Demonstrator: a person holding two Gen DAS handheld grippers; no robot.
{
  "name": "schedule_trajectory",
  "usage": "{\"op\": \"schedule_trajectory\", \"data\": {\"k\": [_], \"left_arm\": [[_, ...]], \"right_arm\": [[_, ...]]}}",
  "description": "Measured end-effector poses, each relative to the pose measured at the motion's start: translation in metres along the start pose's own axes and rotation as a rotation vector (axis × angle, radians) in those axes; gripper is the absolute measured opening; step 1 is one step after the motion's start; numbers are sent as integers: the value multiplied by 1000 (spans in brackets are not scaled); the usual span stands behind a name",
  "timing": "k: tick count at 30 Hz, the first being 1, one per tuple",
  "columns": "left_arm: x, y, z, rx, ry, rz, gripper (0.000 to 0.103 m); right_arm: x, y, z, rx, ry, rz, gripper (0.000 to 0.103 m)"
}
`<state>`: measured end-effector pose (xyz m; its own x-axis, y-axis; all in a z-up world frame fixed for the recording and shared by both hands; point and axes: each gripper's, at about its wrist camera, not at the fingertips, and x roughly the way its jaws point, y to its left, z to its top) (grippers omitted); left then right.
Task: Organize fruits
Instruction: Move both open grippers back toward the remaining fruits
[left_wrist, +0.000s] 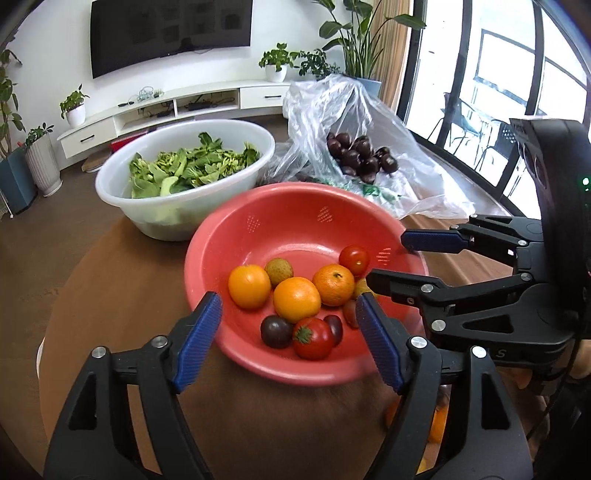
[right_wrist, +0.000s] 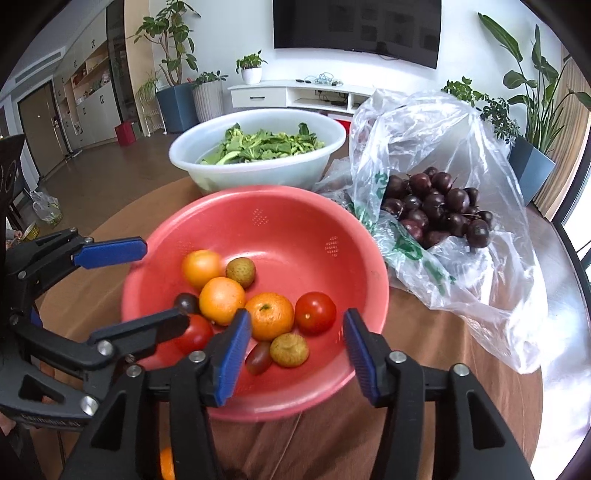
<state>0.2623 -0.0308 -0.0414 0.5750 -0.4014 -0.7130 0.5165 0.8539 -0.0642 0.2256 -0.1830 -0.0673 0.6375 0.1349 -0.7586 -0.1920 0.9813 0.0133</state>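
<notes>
Left wrist view: the left gripper (left_wrist: 288, 321) stands wide, nothing between its pads; the red colander (left_wrist: 258, 236) of fruits (left_wrist: 295, 299) lies just beyond and beneath them on the round table (left_wrist: 110, 280). The right gripper (left_wrist: 386, 258) hovers at the colander's right rim, jaws apart and empty.

Right wrist view: the right gripper (right_wrist: 295, 332) is parted over the colander's (right_wrist: 295, 229) near rim, gripping nothing. The left gripper (right_wrist: 166, 288) reaches in from the left, also spread.
</notes>
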Motion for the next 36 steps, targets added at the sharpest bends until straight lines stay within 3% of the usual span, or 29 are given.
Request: {"op": "schedule_trajectory", "data": {"k": [4,12,21,28,36], "left_arm": [[-21,-9,-11,14,-11,1,89],[-57,-34,-64,38,15,-15,95],[-77,-57,-136,-1,56,-6,100],[-97,-52,-163,-100,19,27,103],[-98,-53,-166,-103,23,82,103]], "right_arm": [[-17,0,-10,15,-7,17,57],[-67,1,-57,73,-72,69,66],[-62,15,-120,127,17,106,66],[-48,34,-122,89,46,129,66],[-33,39,-124,75,70,108,62]]}}
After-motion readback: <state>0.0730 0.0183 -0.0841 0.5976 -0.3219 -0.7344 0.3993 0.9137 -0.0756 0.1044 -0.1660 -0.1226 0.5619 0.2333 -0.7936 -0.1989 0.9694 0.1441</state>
